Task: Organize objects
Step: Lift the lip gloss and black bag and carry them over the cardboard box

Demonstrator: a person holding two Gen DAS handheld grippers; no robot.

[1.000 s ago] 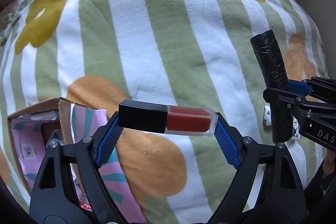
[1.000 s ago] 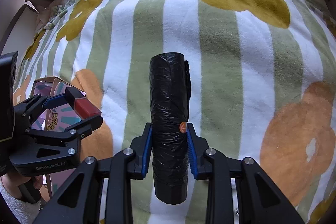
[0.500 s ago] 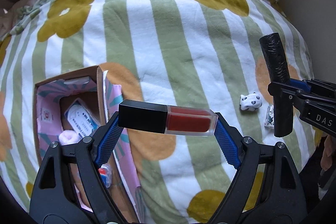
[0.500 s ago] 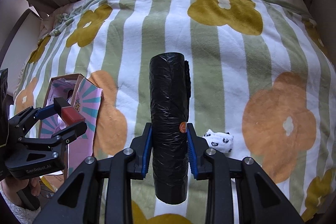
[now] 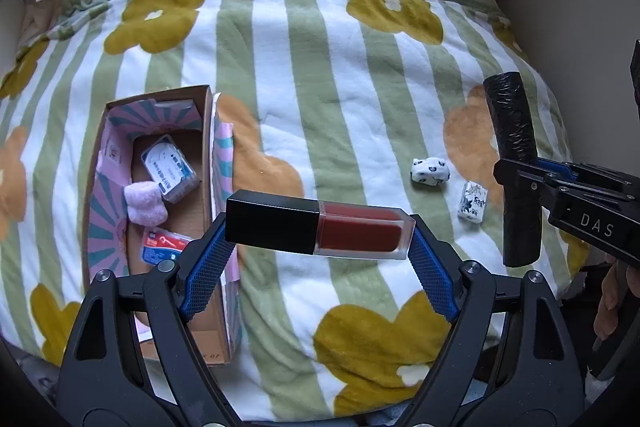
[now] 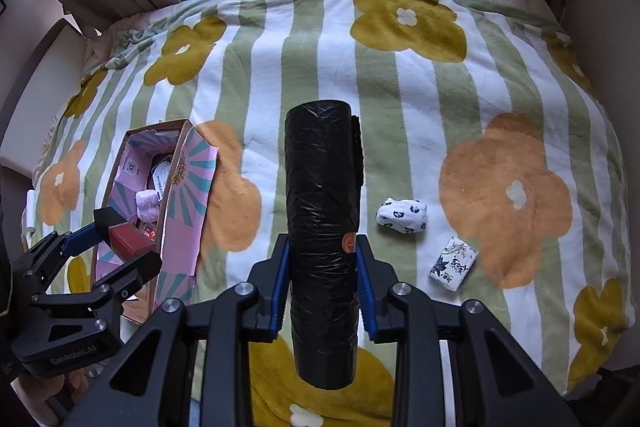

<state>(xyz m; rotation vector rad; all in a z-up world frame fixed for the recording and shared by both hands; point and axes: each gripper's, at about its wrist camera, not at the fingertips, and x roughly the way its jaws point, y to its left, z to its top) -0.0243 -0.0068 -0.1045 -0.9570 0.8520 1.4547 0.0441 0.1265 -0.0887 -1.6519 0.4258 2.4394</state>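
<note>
Left gripper [image 5: 318, 251], in its own view, clamps a red lip-gloss tube [image 5: 320, 229] crosswise at lower centre, beside the open box [image 5: 208, 131] whose packets show only here. Right gripper [image 6: 322, 281], in its view, grips a black bag roll [image 6: 322, 227] upright at centre; two small patterned packets [image 6: 402, 215] lie right.

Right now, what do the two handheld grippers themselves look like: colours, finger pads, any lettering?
Both are matte black plastic frames with silver screw heads at the joints. The left gripper and right gripper each carry blue, textured finger pads. White lettering reading "DAS" shows on the right gripper's side, and small, partly legible white print marks the left one's body. No cables or sleeves show.
</note>
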